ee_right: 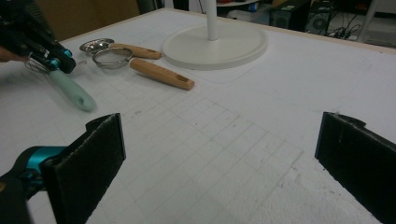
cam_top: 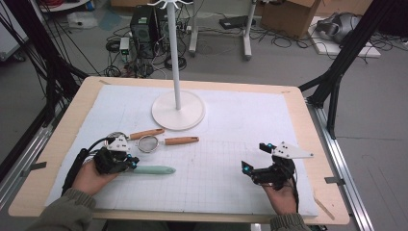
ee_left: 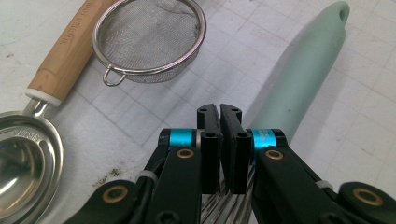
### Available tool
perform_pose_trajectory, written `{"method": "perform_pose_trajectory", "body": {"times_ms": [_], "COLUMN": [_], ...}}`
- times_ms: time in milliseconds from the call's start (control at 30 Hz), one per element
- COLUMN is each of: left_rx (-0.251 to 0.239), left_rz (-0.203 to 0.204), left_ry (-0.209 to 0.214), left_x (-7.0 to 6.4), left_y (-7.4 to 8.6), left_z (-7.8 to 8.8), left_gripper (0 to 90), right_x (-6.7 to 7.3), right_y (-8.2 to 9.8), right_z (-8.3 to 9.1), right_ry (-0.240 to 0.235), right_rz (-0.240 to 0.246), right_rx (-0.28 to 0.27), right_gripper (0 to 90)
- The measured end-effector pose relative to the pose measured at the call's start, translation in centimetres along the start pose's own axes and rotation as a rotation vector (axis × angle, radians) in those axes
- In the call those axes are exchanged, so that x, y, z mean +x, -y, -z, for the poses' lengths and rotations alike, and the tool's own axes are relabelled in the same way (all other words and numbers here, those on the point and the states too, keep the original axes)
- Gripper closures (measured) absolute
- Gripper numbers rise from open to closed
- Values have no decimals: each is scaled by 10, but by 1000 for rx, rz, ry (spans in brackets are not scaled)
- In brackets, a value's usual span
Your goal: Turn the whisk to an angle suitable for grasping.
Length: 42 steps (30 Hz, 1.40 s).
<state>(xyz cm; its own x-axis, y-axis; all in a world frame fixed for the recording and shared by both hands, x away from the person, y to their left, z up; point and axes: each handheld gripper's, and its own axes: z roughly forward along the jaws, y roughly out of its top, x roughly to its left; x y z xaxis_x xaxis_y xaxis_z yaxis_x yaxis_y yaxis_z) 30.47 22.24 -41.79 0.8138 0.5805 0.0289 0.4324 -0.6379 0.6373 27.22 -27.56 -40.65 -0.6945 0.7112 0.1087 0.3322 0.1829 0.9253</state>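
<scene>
A white stand (cam_top: 178,115) rises at the table's (cam_top: 308,144) far middle. Near-left lies a mint-handled whisk (cam_top: 151,170), its wires clenched by the left gripper (ee_left: 219,112). The right gripper (ee_right: 219,154) gapes empty, well apart.

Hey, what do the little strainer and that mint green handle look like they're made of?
Strainer: shiny metal rim with fine grey wire mesh, likely steel; its handle looks like pale matte wood. Mint green handle: smooth, matte and rounded, probably silicone or plastic.
</scene>
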Motion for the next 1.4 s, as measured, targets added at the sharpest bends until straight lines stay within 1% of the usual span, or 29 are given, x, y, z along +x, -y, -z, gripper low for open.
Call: {"method": "perform_pose_trajectory", "body": {"times_ms": [33,100,167,333,467,600,833,867,967,1000,1033,1100,1167,1200,1300,1333,1400], "left_rx": [5,-1,-5,-13,-28,-40,-56,-54,-47,-46,-36,-48,-38,-39,-47,-54,-46], "left_rz": [-5,3,1,-8,-16,-25,-44,-50,-53,-59,-72,-63,-75,-72,-75,-68,-83], "left_ry": [-4,-8,-9,-5,12,35,72,81,95,99,101,109,112,121,127,129,132], "left_x": [0,-1,-1,-1,-1,0,0,0,0,1,1,0,1,1,2,1,2], "left_y": [0,-1,-2,-4,-6,-8,-12,-12,-12,-13,-13,-13,-14,-14,-15,-14,-15], "left_z": [0,1,3,7,11,14,17,17,17,17,18,17,18,18,19,19,20], "left_gripper": [861,859,859,851,834,809,746,739,717,706,697,681,663,658,641,638,628], "right_x": [0,0,0,0,0,0,-1,-1,-2,-1,-1,-2,-1,-1,-1,-1,-1], "right_y": [0,0,0,0,0,0,1,1,1,2,2,2,2,2,2,2,2], "right_z": [0,0,0,0,-1,-1,-2,-3,-3,-2,-2,-2,-3,-3,-4,-4,-4], "right_ry": [0,-1,-1,-3,-6,-11,-15,-16,-17,-18,-18,-18,-18,-17,-21,-20,-20], "right_rz": [0,0,-2,-1,5,-1,3,-1,3,-3,-1,-2,-4,-3,-5,-3,3], "right_rx": [0,1,1,3,2,7,14,16,16,21,21,20,22,24,27,26,28], "right_gripper": [2,2,2,2,2,2,2,2,2,2,2,2,2,2,2,2,2]}}
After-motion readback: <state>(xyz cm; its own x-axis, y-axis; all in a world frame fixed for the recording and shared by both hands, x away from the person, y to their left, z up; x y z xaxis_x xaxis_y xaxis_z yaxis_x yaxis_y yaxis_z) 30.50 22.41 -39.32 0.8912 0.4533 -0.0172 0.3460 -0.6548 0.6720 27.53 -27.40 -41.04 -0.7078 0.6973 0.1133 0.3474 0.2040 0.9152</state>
